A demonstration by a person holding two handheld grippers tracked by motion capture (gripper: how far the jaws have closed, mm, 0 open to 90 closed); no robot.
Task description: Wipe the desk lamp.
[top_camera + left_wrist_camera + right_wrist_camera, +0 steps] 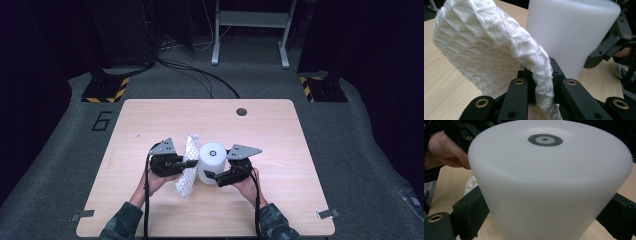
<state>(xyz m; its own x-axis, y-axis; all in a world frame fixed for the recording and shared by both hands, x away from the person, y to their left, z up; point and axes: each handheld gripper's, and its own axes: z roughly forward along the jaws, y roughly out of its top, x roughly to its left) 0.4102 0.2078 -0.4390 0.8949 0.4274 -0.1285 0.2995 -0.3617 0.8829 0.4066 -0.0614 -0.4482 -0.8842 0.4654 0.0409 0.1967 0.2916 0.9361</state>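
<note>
Forearms in camouflage sleeves enter from the near table edge in the high view. Left gripper (184, 164) is closed on a white honeycomb foam net (188, 165); in the left gripper view its jaws pinch one edge of the net (491, 50), which rises from the jaws in a curved, open sleeve. Right gripper (212, 175) stands with its jaws set wide on either side of a white cylinder (212, 162); in the right gripper view the jaws sit at the cylinder's (549, 190) two flanks near its base, and contact with the wall cannot be confirmed. The cylinder stands upright on the wooden table (150, 120), at mid-width and toward the near half. Its top face carries a dark ring mark (545, 140). The net lies just beside the cylinder on its left, touching or nearly touching the wall. Farther off, the table has a round cable hole (241, 111) near its far edge. Beyond the table, grey floor (65, 130) bears a painted numeral 6 (102, 120).
</note>
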